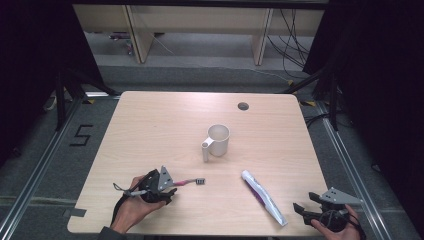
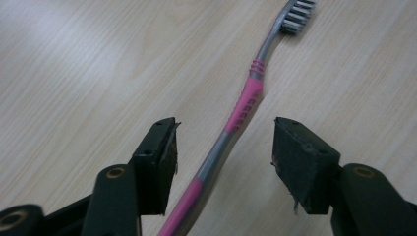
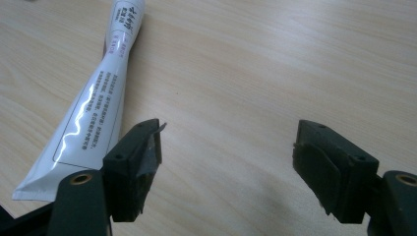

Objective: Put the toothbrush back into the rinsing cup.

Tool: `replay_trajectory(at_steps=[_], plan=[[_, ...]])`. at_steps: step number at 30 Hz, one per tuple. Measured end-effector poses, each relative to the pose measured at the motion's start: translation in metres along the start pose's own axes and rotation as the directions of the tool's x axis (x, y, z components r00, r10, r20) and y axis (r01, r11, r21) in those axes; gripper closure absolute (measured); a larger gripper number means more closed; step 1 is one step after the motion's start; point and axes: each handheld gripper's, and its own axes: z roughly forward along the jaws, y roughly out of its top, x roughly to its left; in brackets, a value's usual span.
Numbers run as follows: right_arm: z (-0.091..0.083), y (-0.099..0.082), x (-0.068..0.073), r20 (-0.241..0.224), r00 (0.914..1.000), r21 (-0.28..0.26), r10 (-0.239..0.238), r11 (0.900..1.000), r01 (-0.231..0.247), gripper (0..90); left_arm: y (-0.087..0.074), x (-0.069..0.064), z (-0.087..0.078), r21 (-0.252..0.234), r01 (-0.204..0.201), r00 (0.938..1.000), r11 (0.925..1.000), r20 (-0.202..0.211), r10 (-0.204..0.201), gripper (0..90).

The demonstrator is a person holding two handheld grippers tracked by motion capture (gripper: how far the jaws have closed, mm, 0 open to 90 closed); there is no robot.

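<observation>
- Here, left gripper [image 2: 223, 147] — jaws apart, straddling the toothbrush [image 2: 236, 118] handle at the table's [image 1: 150, 120] near-left; thin, curved, slick plastic could roll or pivot out of an off-centre pinch.
- Mug [image 1: 218, 140]: smooth, cream, centre.
- Toothpaste tube [image 3: 93, 108] — glossy, soft.
- Right gripper [image 3: 228, 162]: open, empty, beside tube.

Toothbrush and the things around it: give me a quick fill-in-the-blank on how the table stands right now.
1. The toothbrush handle lies between the fingers of the ___ gripper.
2. The mug stands upright with its handle toward the ___ edge of the table.
3. The toothpaste tube lies beside the ___ gripper.
4. The toothbrush grip is grey and ___.

Missing words: left; near; right; pink
</observation>
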Motion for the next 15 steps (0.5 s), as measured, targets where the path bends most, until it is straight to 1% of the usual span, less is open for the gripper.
replay_trajectory(at_steps=[1, 2, 5, 6, 7, 8, 9, 10, 12, 13, 15], plan=[[0.000, 0.000, 0.000, 0.001, 1.0000, -0.001, 0.000, 1.0000, 0.000, 27.5, 0.001, 0.000, 0.002, -0.002, 0.005, 1.0000, 1.0000, 0.001, -0.005, 47.1], [0.000, 0.000, 0.000, 0.001, 1.0000, -0.002, -0.001, 1.0000, 0.001, 27.5, 0.003, 0.002, 0.004, 0.009, -0.004, 1.0000, 1.0000, 0.008, 0.004, 48.9], [0.001, 0.000, 0.000, -0.001, 1.0000, -0.007, -0.007, 1.0000, 0.007, 27.6, 0.005, 0.002, 0.007, 0.013, -0.006, 0.9999, 0.9999, 0.015, 0.006, 52.7], [0.001, 0.000, 0.000, -0.008, 1.0000, -0.005, -0.005, 1.0000, 0.005, 27.6, 0.007, 0.002, 0.010, 0.022, -0.016, 0.9994, 0.9996, 0.030, 0.016, 54.2], [0.001, 0.000, 0.000, -0.006, 1.0000, -0.004, -0.005, 1.0000, 0.005, 27.6, 0.008, 0.002, 0.011, 0.028, -0.022, 0.9991, 0.9993, 0.035, 0.021, 54.9], [0.001, 0.000, 0.000, 0.001, 1.0000, -0.006, -0.009, 0.9999, 0.009, 27.7, 0.009, 0.002, 0.013, 0.031, -0.019, 0.9991, 0.9993, 0.040, 0.018, 56.0], [0.001, 0.000, 0.001, -0.005, 0.9999, -0.004, 0.015, 0.9999, -0.015, 27.6, 0.010, 0.002, 0.014, 0.035, -0.024, 0.9988, 0.9991, 0.044, 0.022, 57.2], [0.001, 0.000, 0.000, -0.001, 1.0000, -0.002, -0.001, 1.0000, 0.001, 27.7, 0.010, 0.002, 0.015, 0.035, -0.025, 0.9987, 0.9991, 0.045, 0.023, 58.0], [0.001, 0.000, -0.001, 0.001, 1.0000, -0.005, -0.006, 1.0000, 0.006, 27.7, 0.012, 0.002, 0.016, 0.044, -0.026, 0.9980, 0.9987, 0.059, 0.023, 59.6], [0.001, 0.001, -0.001, 0.006, 0.9999, -0.006, -0.011, 0.9999, 0.011, 27.7, 0.013, 0.002, 0.017, 0.040, -0.017, 0.9980, 0.9990, 0.062, 0.014, 60.0], [0.001, 0.000, -0.001, 0.006, 0.9999, -0.006, -0.011, 0.9999, 0.011, 27.7, 0.014, 0.003, 0.018, 0.045, -0.022, 0.9979, 0.9987, 0.062, 0.019, 61.4]])
